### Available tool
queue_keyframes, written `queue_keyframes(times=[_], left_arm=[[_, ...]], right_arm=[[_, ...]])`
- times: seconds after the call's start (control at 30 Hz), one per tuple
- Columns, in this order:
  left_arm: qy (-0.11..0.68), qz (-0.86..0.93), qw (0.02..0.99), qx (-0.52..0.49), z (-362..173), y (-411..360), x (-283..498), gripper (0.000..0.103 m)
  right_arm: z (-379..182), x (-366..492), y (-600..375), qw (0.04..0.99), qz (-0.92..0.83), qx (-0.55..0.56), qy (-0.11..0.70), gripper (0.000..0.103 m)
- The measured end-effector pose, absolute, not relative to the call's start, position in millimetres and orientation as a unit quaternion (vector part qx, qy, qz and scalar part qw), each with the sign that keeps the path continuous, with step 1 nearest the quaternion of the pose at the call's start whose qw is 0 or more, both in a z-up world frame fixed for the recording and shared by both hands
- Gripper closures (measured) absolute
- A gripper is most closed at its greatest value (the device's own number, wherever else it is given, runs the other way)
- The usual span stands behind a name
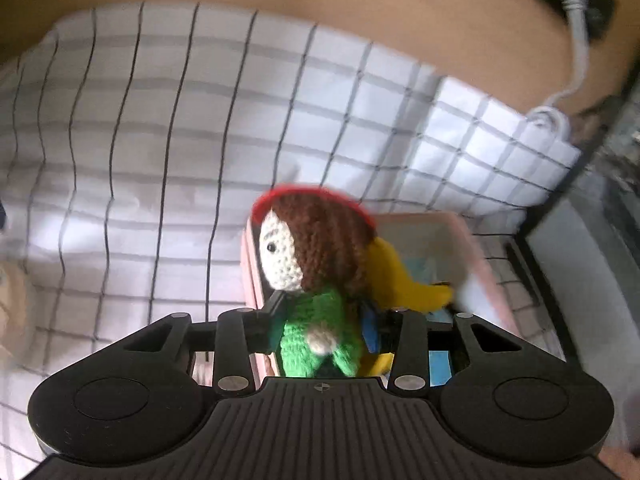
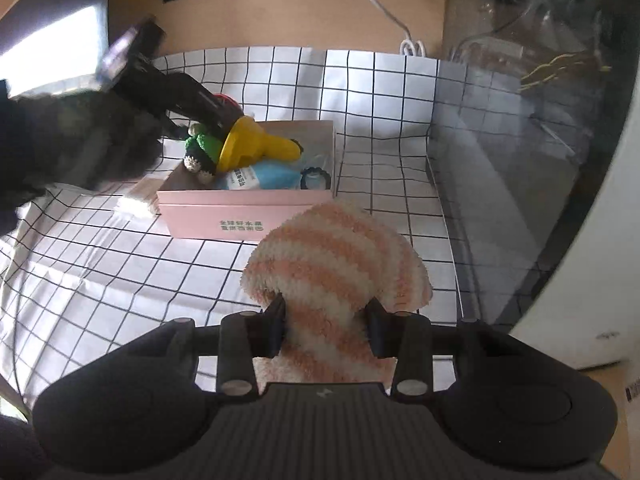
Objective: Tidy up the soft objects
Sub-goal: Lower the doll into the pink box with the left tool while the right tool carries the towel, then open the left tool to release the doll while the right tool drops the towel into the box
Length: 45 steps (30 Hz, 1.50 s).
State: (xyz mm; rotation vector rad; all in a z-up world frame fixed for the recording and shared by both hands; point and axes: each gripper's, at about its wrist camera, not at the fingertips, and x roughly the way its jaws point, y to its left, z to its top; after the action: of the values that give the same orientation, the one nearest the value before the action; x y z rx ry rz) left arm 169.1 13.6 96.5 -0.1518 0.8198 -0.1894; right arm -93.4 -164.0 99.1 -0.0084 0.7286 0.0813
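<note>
My left gripper (image 1: 324, 317) is shut on a crocheted doll (image 1: 316, 248) with a green body, brown hair and a red hat. It holds the doll above the left end of an open pink box (image 2: 248, 208). In the right wrist view the doll (image 2: 200, 148) hangs over that end of the box. A yellow soft toy (image 2: 260, 148), a blue packet (image 2: 272, 176) and a black hair tie (image 2: 316, 178) lie inside the box. My right gripper (image 2: 326, 320) is shut on a fluffy sock (image 2: 332, 256) with pink and white stripes, just in front of the box.
A white cloth with a black grid (image 2: 120, 280) covers the table. A hand in a dark furry sleeve (image 2: 80, 140) carries the left gripper. A glass tank (image 2: 540, 120) stands to the right. A white cable (image 2: 408, 44) lies by the wooden back wall.
</note>
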Motion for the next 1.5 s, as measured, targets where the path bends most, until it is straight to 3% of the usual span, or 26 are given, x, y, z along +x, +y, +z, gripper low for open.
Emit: queue_keyframes(times=[0.2,0.4,0.53,0.7,0.87,1.0,1.07,1.17,1.3,1.37,1.43,1.5], left_arm=[[0.374,-0.093,0.919,-0.081,134.7,29.7,157.8,0.061],[0.427,-0.104,0.895,-0.081,91.6,15.1,180.5,0.065],[0.415,-0.11,0.897,-0.105,82.3,30.9,182.9,0.065],[0.379,-0.085,0.908,-0.154,106.1,76.9,125.9,0.065],[0.384,-0.047,0.891,-0.239,95.3,121.3,43.1,0.065],[0.427,-0.02,0.85,-0.308,72.1,139.8,-11.8,0.065],[0.436,-0.01,0.844,-0.312,64.4,146.5,-32.8,0.065],[0.439,0.004,0.839,-0.322,57.8,157.1,-52.3,0.065],[0.433,0.007,0.837,-0.334,59.5,166.1,-57.8,0.065],[0.424,-0.003,0.841,-0.336,64.4,165.6,-55.8,0.065],[0.422,-0.012,0.843,-0.334,66.6,160.5,-51.6,0.065],[0.424,-0.019,0.844,-0.328,67.7,154.9,-47.9,0.065]], right_arm=[[98.0,-65.1,-158.8,0.937,0.063,0.001,0.343,0.064],[117.4,-44.5,-148.8,0.947,0.08,0.006,0.311,0.064],[144.9,-10.4,-154.1,0.955,0.07,0.013,0.289,0.064],[163.2,66.8,-169.2,0.947,0.072,0.102,0.297,0.064],[130.4,166.2,-167.1,0.897,0.086,0.228,0.368,0.064],[86.3,213.5,-157.5,0.873,0.053,0.23,0.426,0.044],[77.2,214.8,-162.2,0.874,0.045,0.23,0.426,0.043],[91.1,193.4,-176.3,0.868,0.075,0.262,0.414,0.031],[124.7,142.0,-179.4,0.89,0.086,0.229,0.384,0.03],[133.0,115.5,-167.8,0.902,0.094,0.181,0.38,0.034],[133.9,101.0,-149.2,0.911,0.099,0.124,0.381,0.074],[124.8,100.9,-131.9,0.911,0.095,0.071,0.394,0.082]])
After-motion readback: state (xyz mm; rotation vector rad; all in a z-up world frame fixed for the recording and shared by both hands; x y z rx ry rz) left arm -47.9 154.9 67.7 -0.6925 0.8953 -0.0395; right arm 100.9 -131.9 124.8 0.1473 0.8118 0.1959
